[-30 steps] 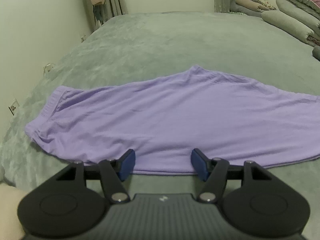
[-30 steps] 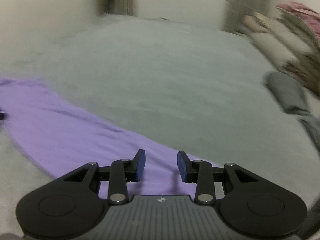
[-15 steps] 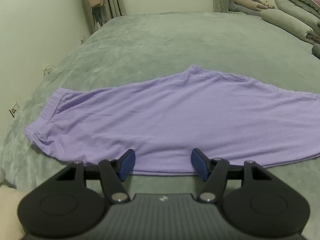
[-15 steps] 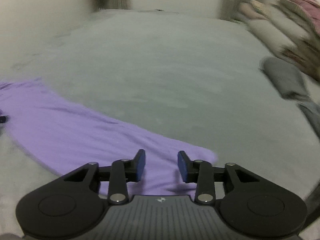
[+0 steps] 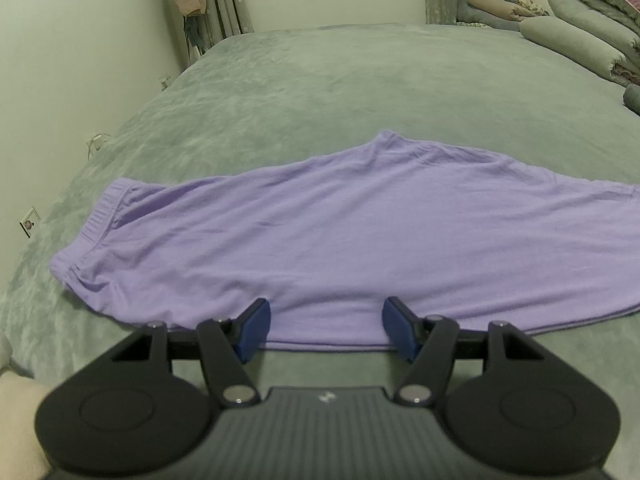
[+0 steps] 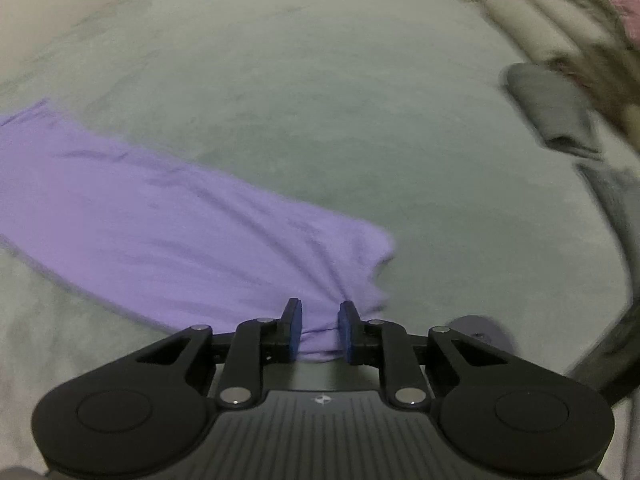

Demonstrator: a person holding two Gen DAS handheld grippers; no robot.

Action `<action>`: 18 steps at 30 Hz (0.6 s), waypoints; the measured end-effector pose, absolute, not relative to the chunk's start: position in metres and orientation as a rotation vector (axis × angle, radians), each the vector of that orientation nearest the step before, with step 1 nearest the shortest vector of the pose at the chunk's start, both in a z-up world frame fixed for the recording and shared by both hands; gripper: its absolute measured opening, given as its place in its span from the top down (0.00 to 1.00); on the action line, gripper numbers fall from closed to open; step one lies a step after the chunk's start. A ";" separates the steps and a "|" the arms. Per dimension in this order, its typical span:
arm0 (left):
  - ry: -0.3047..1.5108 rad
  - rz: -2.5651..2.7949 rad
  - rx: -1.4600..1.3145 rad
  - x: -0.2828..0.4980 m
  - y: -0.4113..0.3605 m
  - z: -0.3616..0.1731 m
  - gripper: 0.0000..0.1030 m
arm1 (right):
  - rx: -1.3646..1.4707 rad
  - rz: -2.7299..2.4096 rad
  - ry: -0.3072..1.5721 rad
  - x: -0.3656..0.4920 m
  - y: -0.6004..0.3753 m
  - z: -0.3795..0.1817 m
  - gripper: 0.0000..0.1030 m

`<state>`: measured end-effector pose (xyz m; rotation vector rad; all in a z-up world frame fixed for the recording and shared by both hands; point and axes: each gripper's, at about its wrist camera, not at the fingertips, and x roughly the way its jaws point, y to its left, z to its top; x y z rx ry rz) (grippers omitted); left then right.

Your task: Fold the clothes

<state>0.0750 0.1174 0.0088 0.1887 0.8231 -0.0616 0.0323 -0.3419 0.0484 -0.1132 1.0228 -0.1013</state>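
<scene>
Purple trousers [image 5: 352, 232] lie flat across a grey-green bed [image 5: 360, 80], with the elastic waistband [image 5: 100, 212] at the left. In the left wrist view my left gripper [image 5: 326, 330] stands open at the garment's near edge, and no cloth is pinched between its blue pads. In the right wrist view the trouser leg [image 6: 180, 224] ends near my right gripper [image 6: 319, 330]. Its jaws are closing, a bunch of the leg end sits between the pads, and creases run toward it.
Folded quilts and pillows [image 5: 580, 36] are stacked at the bed's far right. A dark grey folded item [image 6: 556, 116] lies on the bed at the right. A wall with sockets [image 5: 30, 222] runs along the left side, and curtains [image 5: 224, 0] hang at the back.
The right gripper tipped downward and moved to the leg end, and its jaws narrowed around the cloth. The left gripper and the waistband end stayed put.
</scene>
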 end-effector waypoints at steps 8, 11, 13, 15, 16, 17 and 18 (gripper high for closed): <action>0.815 -0.057 0.207 0.074 0.115 0.007 0.40 | -0.057 -0.162 0.925 0.051 -0.353 0.049 0.79; 0.816 -0.058 0.206 0.074 0.115 0.008 0.40 | -0.080 -0.147 0.961 0.065 -0.348 0.035 0.79; 0.815 -0.058 0.208 0.074 0.115 0.008 0.40 | -0.089 -0.136 0.947 0.067 -0.348 0.036 0.96; 0.815 -0.058 0.210 0.074 0.114 0.008 0.40 | -0.097 -0.155 0.914 0.070 -0.350 0.041 0.96; 0.814 -0.058 0.212 0.074 0.114 0.007 0.40 | -0.098 -0.173 0.896 0.070 -0.351 0.045 0.99; 0.813 -0.058 0.214 0.074 0.114 0.008 0.40 | -0.100 -0.190 0.879 0.070 -0.353 0.047 0.99; 0.812 -0.057 0.215 0.074 0.113 0.008 0.40 | -0.103 -0.199 0.869 0.072 -0.354 0.048 0.99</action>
